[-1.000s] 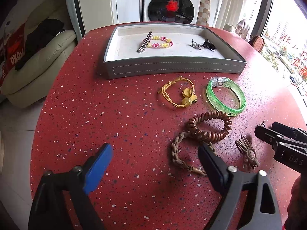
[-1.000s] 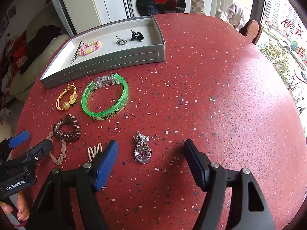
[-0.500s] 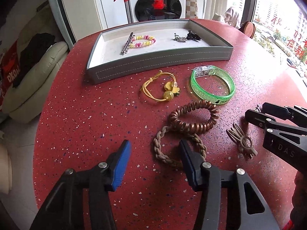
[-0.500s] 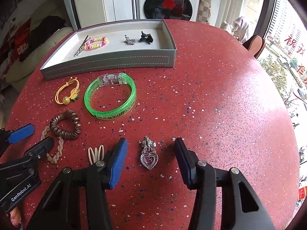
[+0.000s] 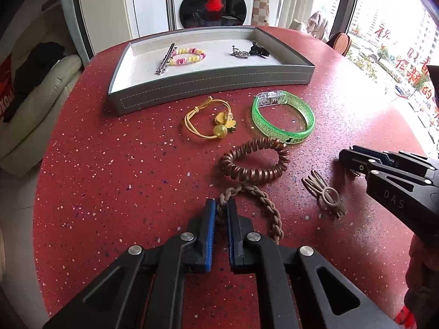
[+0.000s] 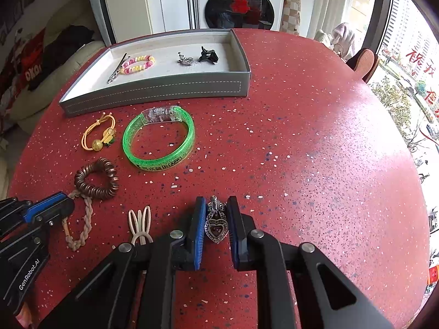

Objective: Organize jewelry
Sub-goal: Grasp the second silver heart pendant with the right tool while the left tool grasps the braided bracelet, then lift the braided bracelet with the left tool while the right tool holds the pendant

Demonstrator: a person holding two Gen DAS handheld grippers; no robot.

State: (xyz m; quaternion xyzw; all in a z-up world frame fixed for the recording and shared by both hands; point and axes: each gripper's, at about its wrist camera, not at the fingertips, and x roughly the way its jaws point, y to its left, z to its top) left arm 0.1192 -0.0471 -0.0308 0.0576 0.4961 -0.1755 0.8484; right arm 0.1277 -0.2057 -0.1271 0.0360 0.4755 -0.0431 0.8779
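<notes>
Near the front edge of the red table (image 6: 315,137), the left tongs (image 5: 221,211), jaws just closing, clench the braided cord bracelet (image 5: 270,208), while the right tongs (image 6: 216,213), likewise closing, clench the heart pendant (image 6: 216,227), the grey tray (image 6: 153,93) lying toward the far edge.

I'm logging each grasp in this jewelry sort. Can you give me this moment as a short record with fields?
left tool: shut on braided bracelet, jaws just closed
right tool: shut on heart pendant, jaws just closed
tray: holds four pieces
loose on table: green bangle, coil tie, yellow tie, beige clip
</notes>
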